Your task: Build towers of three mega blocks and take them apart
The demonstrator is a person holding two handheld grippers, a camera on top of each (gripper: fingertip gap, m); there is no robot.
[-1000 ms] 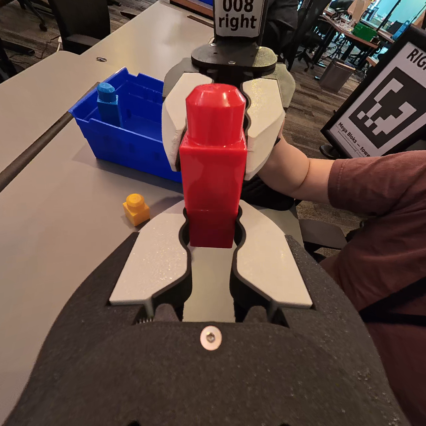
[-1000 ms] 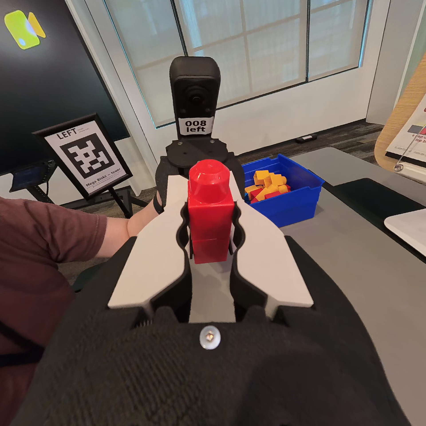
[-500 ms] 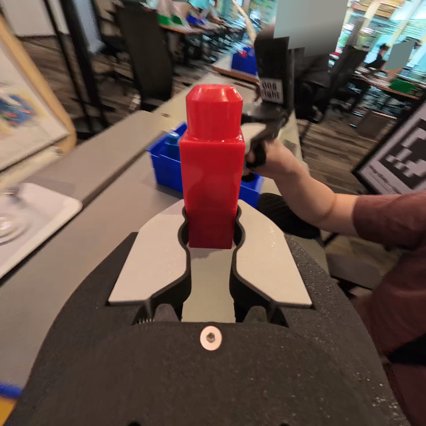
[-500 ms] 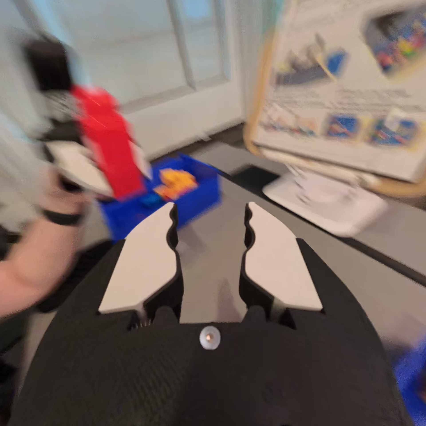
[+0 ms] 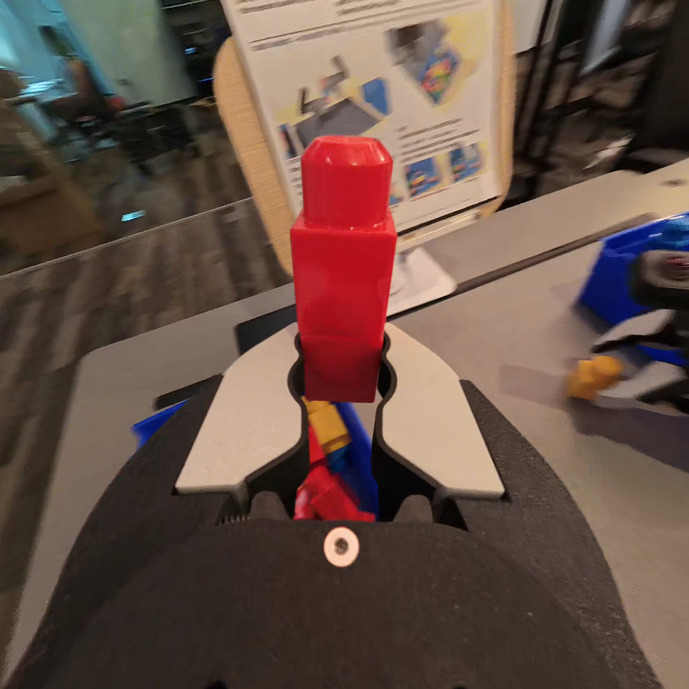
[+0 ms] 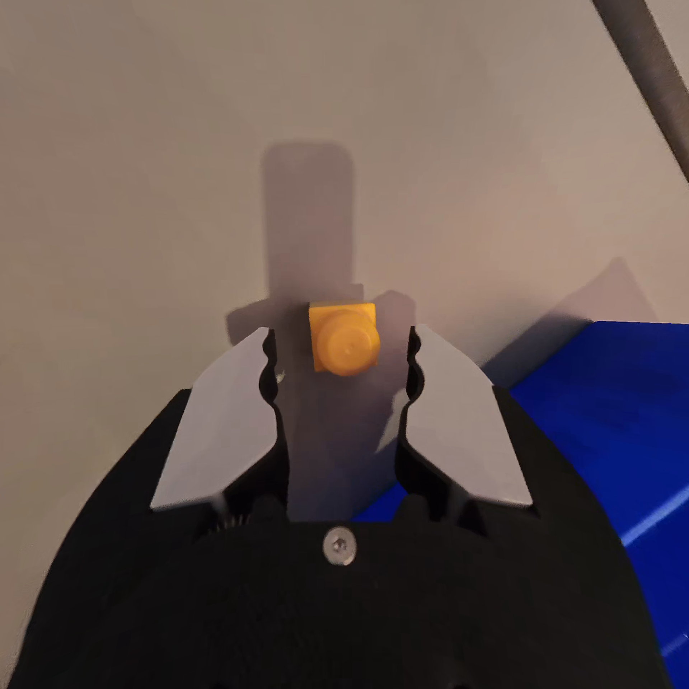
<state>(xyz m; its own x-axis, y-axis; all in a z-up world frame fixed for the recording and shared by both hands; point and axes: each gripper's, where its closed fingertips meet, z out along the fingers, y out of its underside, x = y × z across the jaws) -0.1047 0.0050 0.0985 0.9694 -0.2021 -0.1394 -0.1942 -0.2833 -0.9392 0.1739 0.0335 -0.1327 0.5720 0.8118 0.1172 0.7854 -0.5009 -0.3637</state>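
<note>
My left gripper (image 5: pixel 340 367) is shut on the lower block of a red tower of two blocks (image 5: pixel 342 268), held upright above a blue bin (image 5: pixel 358 447) of loose red and yellow blocks. My right gripper (image 6: pixel 340 358) is open and points down at the grey table (image 6: pixel 149 186). A small yellow block (image 6: pixel 345 341) stands on the table between its fingertips, with a clear gap to each pad. In the left wrist view the right gripper (image 5: pixel 634 358) shows blurred at the right, around the yellow block (image 5: pixel 592 374).
A second blue bin (image 6: pixel 604 428) lies just right of the right gripper; it also shows in the left wrist view (image 5: pixel 630 276). A poster on a stand (image 5: pixel 373 104) rises behind the table. A dark strip (image 6: pixel 641 74) crosses the table at upper right. The grippers' ends are close to 35 cm from one another.
My right gripper let go of the red tower, opened wide, and swung down over the yellow block. My left gripper kept the tower and carried it left, over the bin of blocks.
</note>
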